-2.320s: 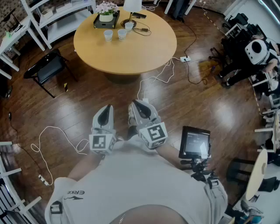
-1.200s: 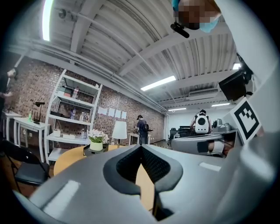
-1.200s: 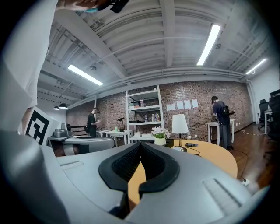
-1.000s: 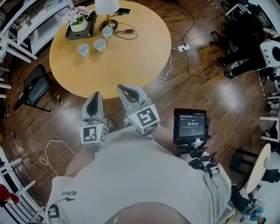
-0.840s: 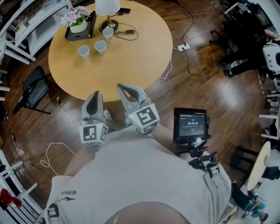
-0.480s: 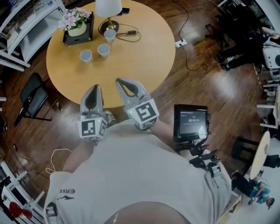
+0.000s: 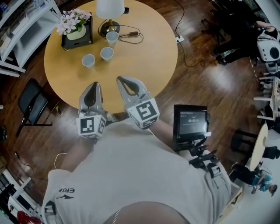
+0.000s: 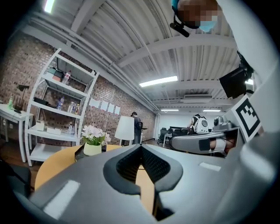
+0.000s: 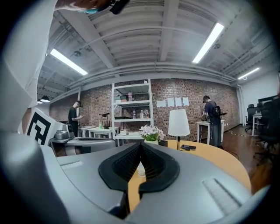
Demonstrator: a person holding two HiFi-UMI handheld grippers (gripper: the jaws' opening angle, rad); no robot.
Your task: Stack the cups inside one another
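looking down in the head view, the left gripper [image 7: 92, 85] and the right gripper [image 7: 124, 81] are held side by side over the near edge of the round table [image 7: 148, 52], both pointing toward the far side. both have their jaws pressed together and carry nothing. three cups stand upright and apart on the far left part of the table: the left cup [image 7: 88, 61], the middle cup [image 7: 106, 54] just right of it, and the far cup [image 7: 112, 38] beside the base of the lamp [image 7: 109, 8]. a dark tray [image 7: 85, 38] with flowers [image 7: 72, 22] sits left of the lamp. all three cups are well apart from both grippers. a screen [image 7: 191, 124] hangs at the person's right side, and a chair [image 7: 27, 105] stands on the floor to the left.

in the left gripper view, the left gripper [image 8: 141, 147] has its dark pads meeting at the tip with nothing between them. the flowers [image 8: 94, 133] and the lamp [image 8: 126, 127] show beyond, and the right gripper [image 8: 205, 142] lies to the right.

in the right gripper view, the right gripper [image 9: 140, 146] is likewise closed and empty. a pale cup [image 9: 141, 169] shows on the table through the gap below the pads, farther off, untouched; which of the three i cannot tell. flowers [image 9: 151, 132], lamp [image 9: 179, 123] and a shelf [image 9: 131, 109] stand behind.
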